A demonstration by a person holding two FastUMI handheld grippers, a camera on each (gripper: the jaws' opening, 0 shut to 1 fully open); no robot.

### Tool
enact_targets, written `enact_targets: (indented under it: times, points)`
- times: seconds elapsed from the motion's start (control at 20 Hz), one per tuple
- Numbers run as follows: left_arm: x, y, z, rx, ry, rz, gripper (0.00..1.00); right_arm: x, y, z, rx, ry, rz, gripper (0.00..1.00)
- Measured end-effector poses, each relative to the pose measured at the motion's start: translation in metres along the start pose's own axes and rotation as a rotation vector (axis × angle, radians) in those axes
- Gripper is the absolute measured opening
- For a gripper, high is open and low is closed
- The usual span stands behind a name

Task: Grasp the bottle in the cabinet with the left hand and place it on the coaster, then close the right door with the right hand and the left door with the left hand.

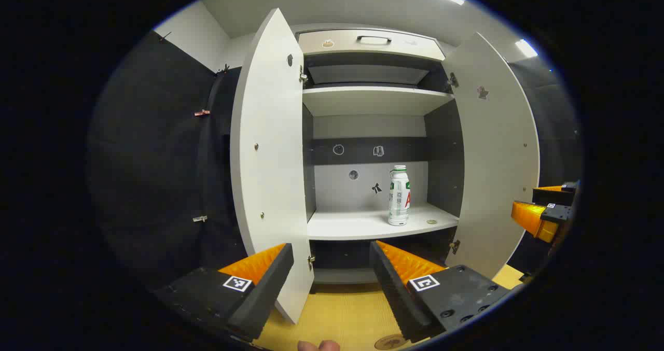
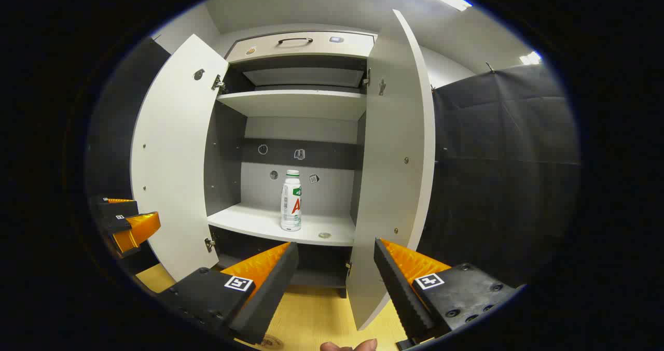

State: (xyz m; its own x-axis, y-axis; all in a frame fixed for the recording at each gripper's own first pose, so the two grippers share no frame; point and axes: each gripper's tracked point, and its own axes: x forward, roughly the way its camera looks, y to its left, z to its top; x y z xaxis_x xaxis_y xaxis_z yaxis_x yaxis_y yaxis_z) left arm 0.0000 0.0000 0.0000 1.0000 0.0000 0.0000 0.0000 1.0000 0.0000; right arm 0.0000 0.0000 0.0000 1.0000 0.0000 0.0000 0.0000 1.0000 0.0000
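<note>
Black cloth flanks the open cabinet (image 1: 371,102); bottle (image 1: 399,195) upright on its shelf, both grippers (image 1: 332,278) (image 2: 336,281) spread, empty.

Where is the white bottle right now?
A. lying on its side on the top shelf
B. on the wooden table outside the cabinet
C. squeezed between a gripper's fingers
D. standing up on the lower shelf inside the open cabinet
D: the bottle stands upright on the lower shelf of the cabinet, with both doors swung open and both grippers, the left gripper and the right gripper, open and well short of it.
</note>
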Motion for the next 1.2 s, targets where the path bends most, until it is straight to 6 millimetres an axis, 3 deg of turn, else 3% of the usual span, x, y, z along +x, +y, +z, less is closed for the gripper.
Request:
enact_targets:
  times: [0.45, 1.2]
  points:
    - [-0.001, -0.008, 0.016, 0.04, -0.058, -0.031, 0.94, -0.002, -0.001, 0.003, 0.014, -0.022, -0.01, 0.97]
    - [-0.008, -0.016, 0.021, 0.031, -0.065, -0.052, 0.94, -0.007, -0.002, 0.016, 0.001, -0.057, -0.005, 0.97]
